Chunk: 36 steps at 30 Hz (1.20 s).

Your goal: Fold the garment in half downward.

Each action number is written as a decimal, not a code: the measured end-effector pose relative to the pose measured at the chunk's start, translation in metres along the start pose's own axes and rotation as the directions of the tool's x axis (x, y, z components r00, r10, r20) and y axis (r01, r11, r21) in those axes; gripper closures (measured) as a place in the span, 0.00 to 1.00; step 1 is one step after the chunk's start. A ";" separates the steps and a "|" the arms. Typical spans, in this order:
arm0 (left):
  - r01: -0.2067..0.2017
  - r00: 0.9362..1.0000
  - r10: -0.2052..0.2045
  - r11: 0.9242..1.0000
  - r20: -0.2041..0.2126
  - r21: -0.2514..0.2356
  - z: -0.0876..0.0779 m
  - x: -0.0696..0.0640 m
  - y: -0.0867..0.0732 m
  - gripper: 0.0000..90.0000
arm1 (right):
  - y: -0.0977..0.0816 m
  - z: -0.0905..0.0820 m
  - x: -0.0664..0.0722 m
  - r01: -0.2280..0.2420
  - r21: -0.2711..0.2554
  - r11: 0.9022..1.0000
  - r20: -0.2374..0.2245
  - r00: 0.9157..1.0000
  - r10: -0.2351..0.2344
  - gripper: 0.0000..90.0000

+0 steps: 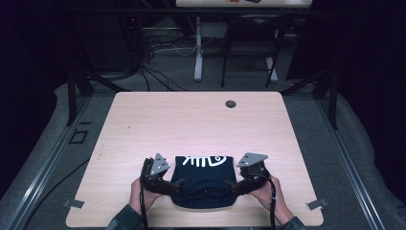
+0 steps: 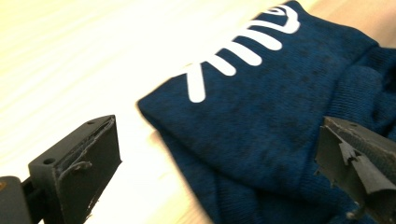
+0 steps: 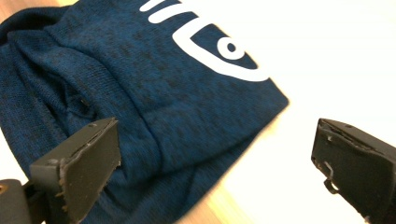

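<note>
Both grippers, left gripper and right gripper, stood wide open and empty flanking the folded dark-blue knit garment with a white fish-skeleton print, which lay released near the pale wooden worktop's front edge, folding seemingly finished.

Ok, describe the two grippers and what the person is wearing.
Both the left gripper and the right gripper are black, each topped with a grey three-cornered plate and trailing a dark cable. Their blocky black jaws have ragged, worn pads. Dark greenish sleeves cover the forearms.
</note>
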<state>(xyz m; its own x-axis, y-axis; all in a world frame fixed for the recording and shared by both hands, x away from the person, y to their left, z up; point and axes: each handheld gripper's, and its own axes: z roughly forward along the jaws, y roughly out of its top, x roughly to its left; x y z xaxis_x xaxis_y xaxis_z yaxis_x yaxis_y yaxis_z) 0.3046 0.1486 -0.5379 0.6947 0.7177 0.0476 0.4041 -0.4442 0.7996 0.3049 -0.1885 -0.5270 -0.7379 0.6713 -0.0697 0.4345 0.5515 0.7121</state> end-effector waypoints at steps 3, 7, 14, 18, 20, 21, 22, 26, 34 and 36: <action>0.019 1.000 -0.019 1.000 -0.021 -0.010 -0.004 0.006 -0.003 0.00 | -0.004 -0.011 -0.004 -0.018 -0.038 0.999 0.025 1.000 0.019 0.03; 0.040 0.998 -0.041 0.999 -0.041 -0.010 -0.007 0.014 -0.006 0.00 | -0.013 -0.019 -0.011 -0.049 -0.053 0.997 0.046 0.998 0.051 0.03; 0.047 0.995 -0.045 0.999 -0.089 0.018 -0.007 0.025 -0.015 0.00 | -0.036 -0.027 -0.026 -0.123 -0.036 0.992 0.085 0.988 0.126 0.02; 0.058 0.994 -0.051 0.996 -0.101 0.064 -0.003 0.035 -0.025 0.00 | -0.048 -0.030 -0.036 -0.161 -0.015 0.987 0.103 0.981 0.162 0.02; 0.056 0.993 -0.047 0.995 -0.107 0.082 0.000 0.037 -0.028 0.00 | -0.053 -0.032 -0.041 -0.165 -0.002 0.986 0.115 0.980 0.164 0.03; 0.050 0.993 -0.040 0.995 -0.114 0.090 0.001 0.038 -0.029 0.00 | -0.055 -0.032 -0.043 -0.169 0.003 0.986 0.116 0.979 0.167 0.03; 0.044 0.992 -0.031 0.994 -0.121 0.104 0.003 0.038 -0.030 0.00 | -0.058 -0.031 -0.044 -0.183 0.000 0.983 0.121 0.976 0.182 0.03; 0.042 0.993 -0.027 0.991 -0.117 0.130 0.009 0.040 -0.033 0.00 | -0.063 -0.026 -0.048 -0.188 0.025 0.982 0.126 0.975 0.183 0.03; 0.038 0.995 -0.022 0.984 -0.093 0.175 0.019 0.041 -0.038 0.00 | -0.074 -0.011 -0.055 -0.211 0.089 0.974 0.116 0.973 0.200 0.03; 0.040 0.996 -0.024 0.983 -0.091 0.181 0.022 0.042 -0.039 0.00 | -0.075 -0.010 -0.056 -0.216 0.092 0.972 0.116 0.972 0.204 0.03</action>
<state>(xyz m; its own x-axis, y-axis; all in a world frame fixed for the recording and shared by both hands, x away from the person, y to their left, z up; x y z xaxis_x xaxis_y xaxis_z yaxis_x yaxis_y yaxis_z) 0.3307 0.1841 -0.5803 0.6277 0.7740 0.0833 0.5326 -0.5050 0.6793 0.3083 -0.2720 -0.5699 -0.5684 0.8228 -0.0033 0.6291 0.4371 0.6428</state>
